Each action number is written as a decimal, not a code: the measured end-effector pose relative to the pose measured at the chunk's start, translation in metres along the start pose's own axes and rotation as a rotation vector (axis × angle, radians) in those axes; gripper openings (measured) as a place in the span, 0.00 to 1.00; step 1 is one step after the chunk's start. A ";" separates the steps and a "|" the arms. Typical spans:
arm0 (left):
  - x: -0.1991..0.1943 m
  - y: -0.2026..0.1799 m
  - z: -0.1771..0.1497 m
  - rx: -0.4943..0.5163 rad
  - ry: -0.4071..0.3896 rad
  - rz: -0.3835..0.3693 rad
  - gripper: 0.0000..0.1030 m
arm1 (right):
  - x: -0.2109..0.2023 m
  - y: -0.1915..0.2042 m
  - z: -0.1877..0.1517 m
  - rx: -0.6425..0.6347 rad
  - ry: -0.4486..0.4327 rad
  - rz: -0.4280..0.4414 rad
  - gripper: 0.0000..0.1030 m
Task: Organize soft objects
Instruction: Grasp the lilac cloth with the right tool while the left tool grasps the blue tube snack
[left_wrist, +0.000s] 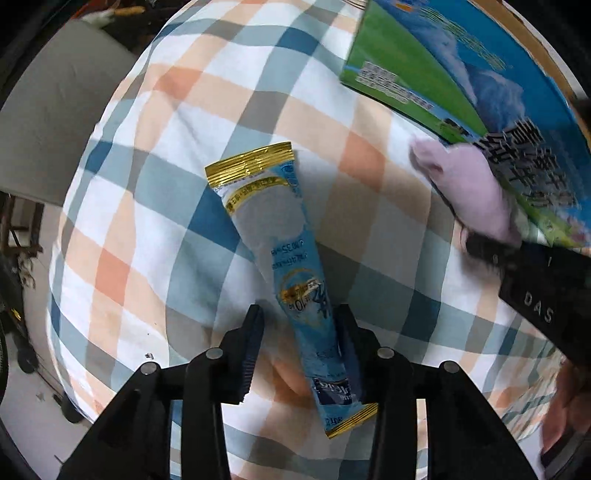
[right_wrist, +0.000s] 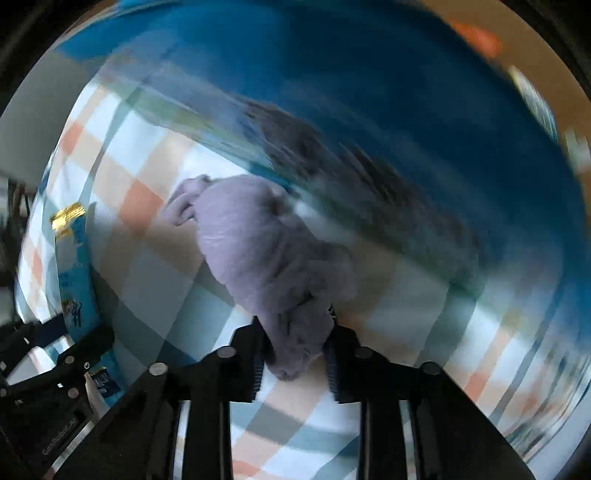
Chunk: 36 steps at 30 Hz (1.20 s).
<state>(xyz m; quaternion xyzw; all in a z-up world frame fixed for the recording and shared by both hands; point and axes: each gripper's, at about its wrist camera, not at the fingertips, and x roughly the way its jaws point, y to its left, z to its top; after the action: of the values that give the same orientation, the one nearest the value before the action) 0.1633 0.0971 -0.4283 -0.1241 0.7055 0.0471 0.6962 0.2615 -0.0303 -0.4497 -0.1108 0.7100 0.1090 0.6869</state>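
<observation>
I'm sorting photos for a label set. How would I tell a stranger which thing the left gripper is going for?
On the checked cloth lies a long blue sachet between the left gripper fingers. Gold crimped ends set it apart from the lilac cloth.

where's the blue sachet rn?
Left wrist view, centre: the blue sachet lies on the checked cloth, its lower part between the open left gripper fingers, not clamped.

Both wrist views look closely down on one checked cloth (left_wrist: 155, 192).
</observation>
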 end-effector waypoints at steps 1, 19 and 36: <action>-0.001 0.003 0.000 -0.011 0.004 -0.009 0.37 | -0.001 -0.009 -0.006 0.065 0.026 0.026 0.21; 0.005 -0.008 0.020 0.058 0.000 -0.007 0.45 | -0.043 -0.073 -0.102 0.351 0.043 0.296 0.55; 0.022 -0.020 -0.004 0.143 0.102 -0.188 0.37 | -0.001 -0.100 -0.110 0.464 0.126 0.330 0.47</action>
<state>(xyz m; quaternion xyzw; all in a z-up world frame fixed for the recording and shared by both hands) 0.1642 0.0746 -0.4476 -0.1421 0.7268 -0.0749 0.6678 0.1875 -0.1598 -0.4454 0.1595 0.7656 0.0468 0.6215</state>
